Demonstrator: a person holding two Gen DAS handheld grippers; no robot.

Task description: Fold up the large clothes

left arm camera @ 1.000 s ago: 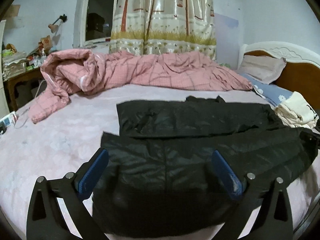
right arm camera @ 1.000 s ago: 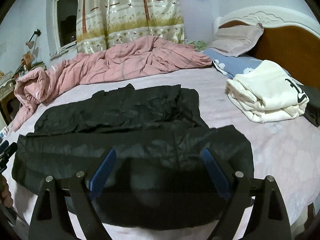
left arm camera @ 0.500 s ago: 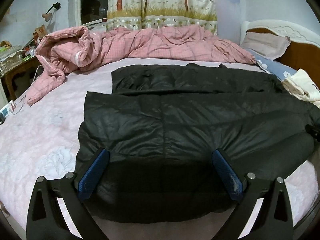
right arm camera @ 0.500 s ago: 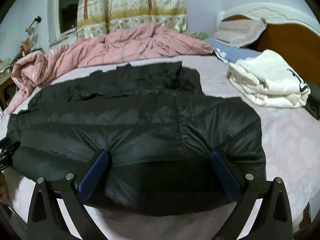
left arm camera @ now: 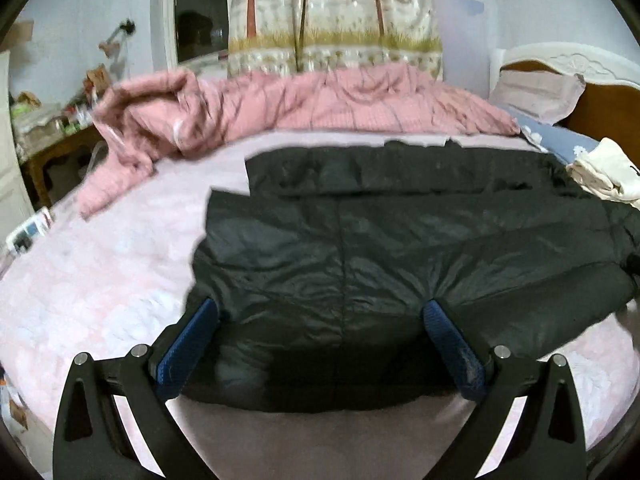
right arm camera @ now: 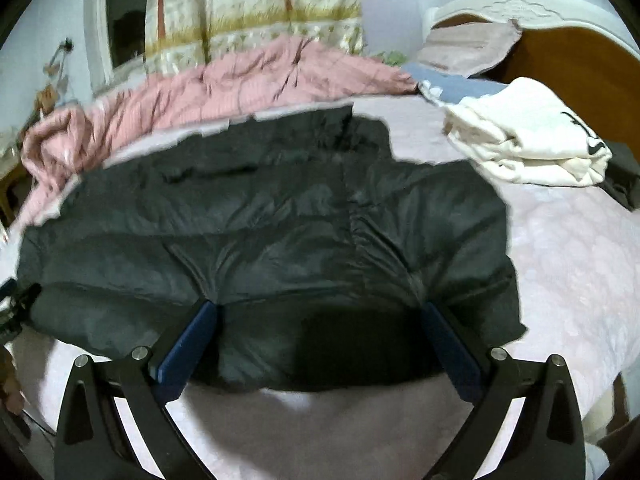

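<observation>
the black puffer jacket (left arm camera: 380, 248) lies folded on the pink bed sheet (left arm camera: 100, 280). left gripper (left arm camera: 320, 344) and right gripper (right arm camera: 320, 340) both gape wide over its near edge, pinching nothing.

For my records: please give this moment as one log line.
black jacket: flat on bed | left gripper: open | right gripper: open, just widened

My right gripper (right arm camera: 320, 308) over a black puffer jacket (right arm camera: 272, 240) on a pink bed (right arm camera: 560, 272)
My blue-padded jaws, just opened wide, straddle the jacket's near folded edge; a folded cream garment (right arm camera: 524, 144) lies right, a rumpled pink quilt (right arm camera: 224, 88) behind
</observation>
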